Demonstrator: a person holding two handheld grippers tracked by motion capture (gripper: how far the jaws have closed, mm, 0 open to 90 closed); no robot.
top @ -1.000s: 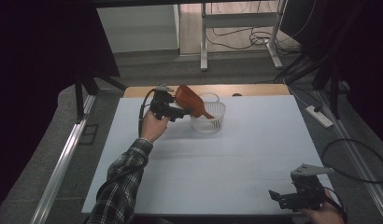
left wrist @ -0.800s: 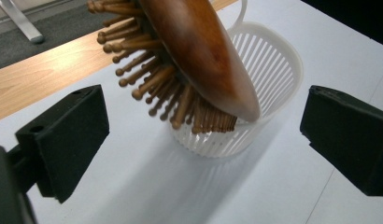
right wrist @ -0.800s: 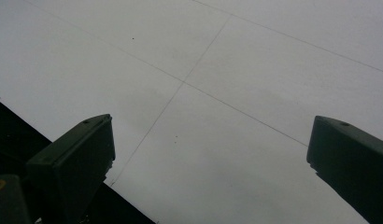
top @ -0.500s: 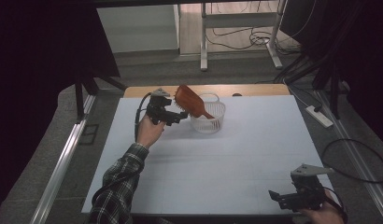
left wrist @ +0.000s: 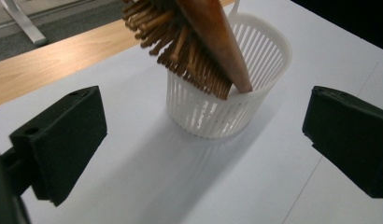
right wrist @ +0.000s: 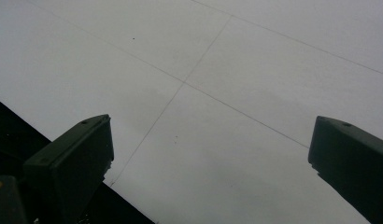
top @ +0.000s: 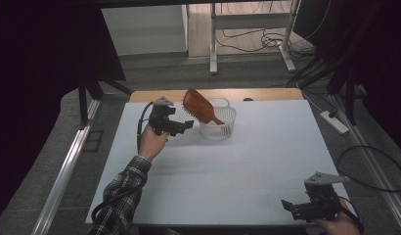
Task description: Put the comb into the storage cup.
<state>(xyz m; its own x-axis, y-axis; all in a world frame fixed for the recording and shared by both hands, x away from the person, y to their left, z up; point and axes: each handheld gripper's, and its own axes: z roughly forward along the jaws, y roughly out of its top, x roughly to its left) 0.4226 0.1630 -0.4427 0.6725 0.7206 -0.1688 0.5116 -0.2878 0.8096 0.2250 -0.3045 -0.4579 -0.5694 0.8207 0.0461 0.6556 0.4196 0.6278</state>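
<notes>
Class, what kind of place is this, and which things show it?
Probably a lab or workshop recording bench: a white-topped table, cables on the floor beyond it, metal frame rails, and hand-held tongs near a basket.

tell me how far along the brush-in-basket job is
Looks done: the brush stands handle-down in the white basket, leaning on its rim. The left gripper is beside it with jaws open and empty; the right gripper is open near the table's near edge. Little appears left.

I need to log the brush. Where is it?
In the high view the brush stands handle-down in the white basket at the table's far edge, right of the left gripper.
</notes>
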